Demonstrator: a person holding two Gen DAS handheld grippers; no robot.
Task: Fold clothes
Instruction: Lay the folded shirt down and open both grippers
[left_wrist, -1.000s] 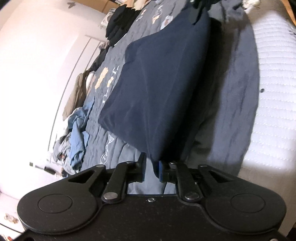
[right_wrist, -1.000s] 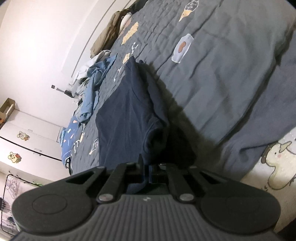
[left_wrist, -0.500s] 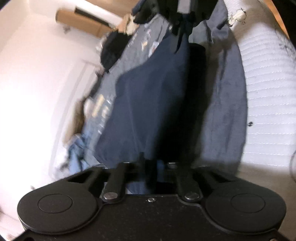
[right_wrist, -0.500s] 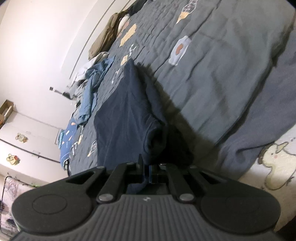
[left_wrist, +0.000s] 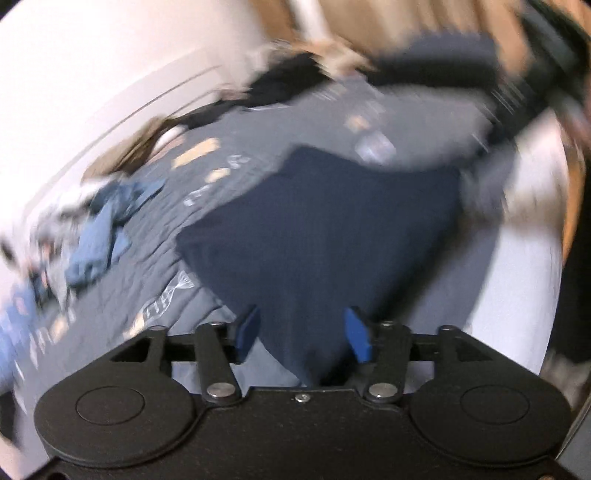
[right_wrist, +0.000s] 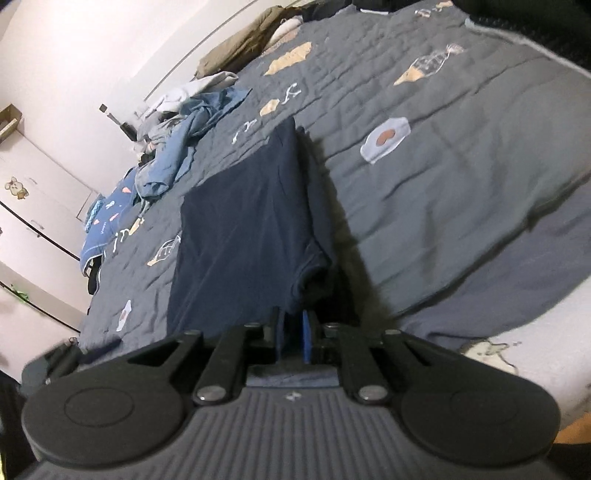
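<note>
A dark navy garment (left_wrist: 325, 236) lies folded flat on the grey quilted bedspread (left_wrist: 207, 184). In the blurred left wrist view my left gripper (left_wrist: 303, 332) is open, its blue pads apart on either side of the garment's near corner. In the right wrist view the same navy garment (right_wrist: 240, 229) stretches away from my right gripper (right_wrist: 293, 334), whose pads stand nearly together with the garment's near edge between them.
A heap of light blue clothes (right_wrist: 184, 147) lies at the far left of the bed, with a brown garment (right_wrist: 240, 48) beyond it. The bedspread (right_wrist: 443, 184) hangs over the white mattress edge (right_wrist: 517, 354) at right. A white wall and cupboards are at left.
My left gripper has opened and let go of the garment, and swung sharply. The garment has dropped flat on the bed. My right gripper still pinches its edge.
</note>
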